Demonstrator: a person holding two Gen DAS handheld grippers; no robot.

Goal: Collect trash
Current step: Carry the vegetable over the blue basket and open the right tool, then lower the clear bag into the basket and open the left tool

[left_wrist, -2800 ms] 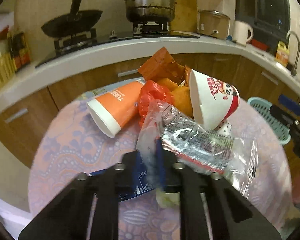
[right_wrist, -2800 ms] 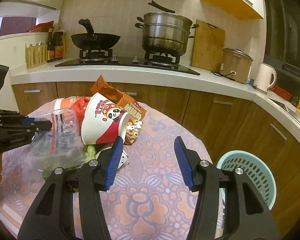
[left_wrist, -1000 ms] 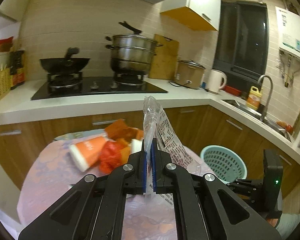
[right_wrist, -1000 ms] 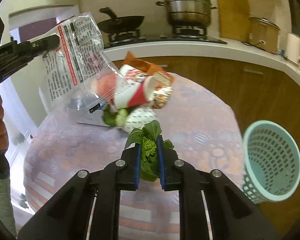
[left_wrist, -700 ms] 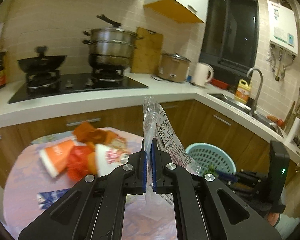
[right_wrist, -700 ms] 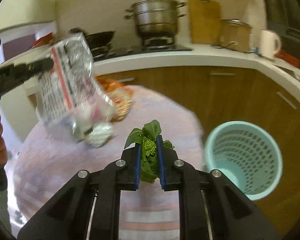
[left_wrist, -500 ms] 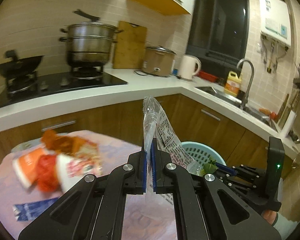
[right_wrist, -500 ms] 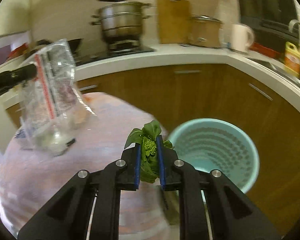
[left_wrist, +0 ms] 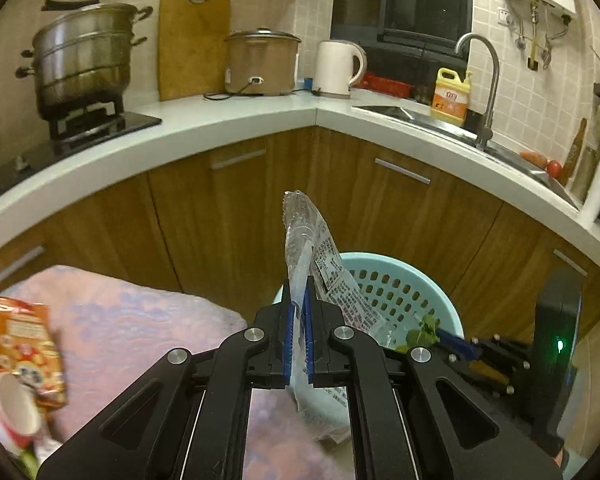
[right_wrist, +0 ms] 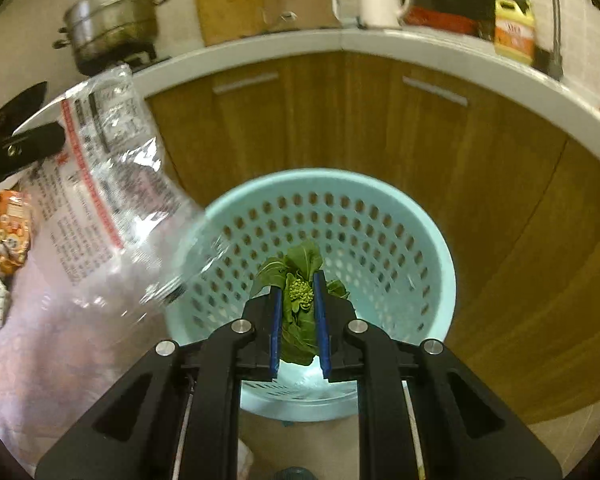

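Observation:
My left gripper [left_wrist: 297, 304] is shut on a clear plastic bag [left_wrist: 324, 268] with printed text and holds it up beside the light blue perforated bin [left_wrist: 392, 284]. The bag [right_wrist: 100, 184] hangs at the bin's left rim in the right wrist view. My right gripper [right_wrist: 298, 292] is shut on a leafy green vegetable scrap [right_wrist: 298, 284] and holds it over the mouth of the bin [right_wrist: 380, 216]. The right gripper [left_wrist: 452, 340] with the greens [left_wrist: 424, 330] also shows in the left wrist view.
The round table [left_wrist: 132, 320] with a pink floral cloth lies to the left, with an orange snack wrapper [left_wrist: 20, 336] and a paper cup [left_wrist: 16, 404] on it. Wooden cabinets [right_wrist: 420, 132] under a white counter curve behind the bin.
Both grippers have swung right from the table toward the bin. The greens now hang over the bin's opening and the bag is at its left rim.

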